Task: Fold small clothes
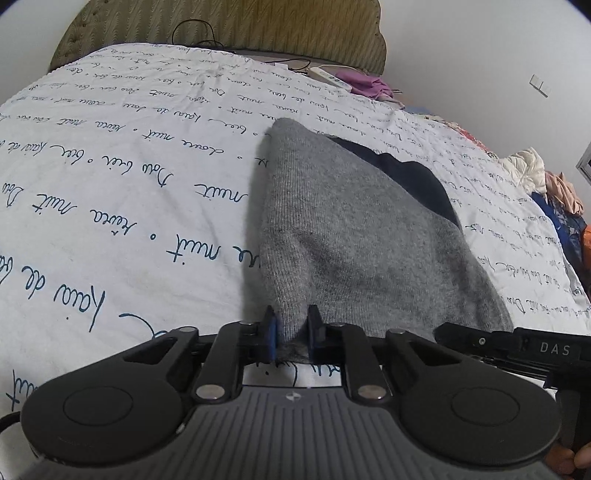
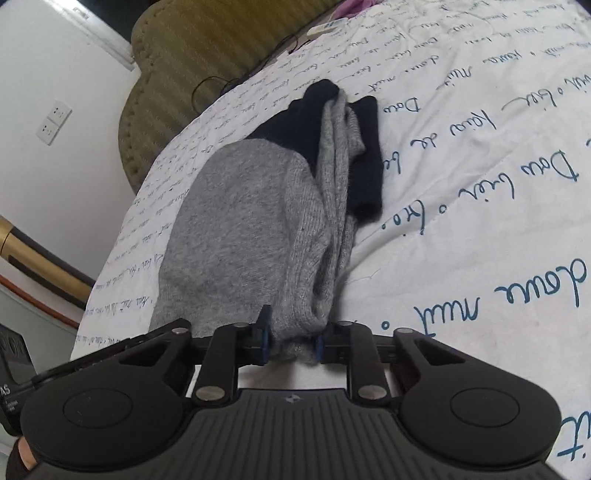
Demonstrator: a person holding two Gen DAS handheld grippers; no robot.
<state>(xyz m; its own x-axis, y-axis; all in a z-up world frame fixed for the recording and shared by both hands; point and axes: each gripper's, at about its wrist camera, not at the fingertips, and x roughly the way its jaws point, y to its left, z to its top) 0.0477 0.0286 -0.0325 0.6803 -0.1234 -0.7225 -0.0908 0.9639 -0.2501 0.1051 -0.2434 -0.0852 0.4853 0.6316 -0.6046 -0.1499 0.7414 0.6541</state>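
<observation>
A small grey knitted garment [image 1: 343, 229] with dark navy parts [image 1: 413, 177] lies on a white bedspread printed with blue handwriting [image 1: 129, 177]. My left gripper [image 1: 293, 334] is shut on the grey garment's near edge, the knit pinched between its blue pads. In the right wrist view the same grey garment [image 2: 243, 229] stretches away, its navy sleeves [image 2: 365, 162] bunched at the far end. My right gripper [image 2: 291, 338] is shut on a gathered fold of the near edge. The other gripper [image 1: 517, 347] shows at the right of the left wrist view.
A padded olive headboard [image 1: 229, 26] stands at the bed's far end. A remote and purple cloth [image 1: 351, 79] lie by it. Piled clothes [image 1: 546, 184] sit at the bed's right edge. A wall with sockets [image 2: 55, 122] is on the left in the right wrist view.
</observation>
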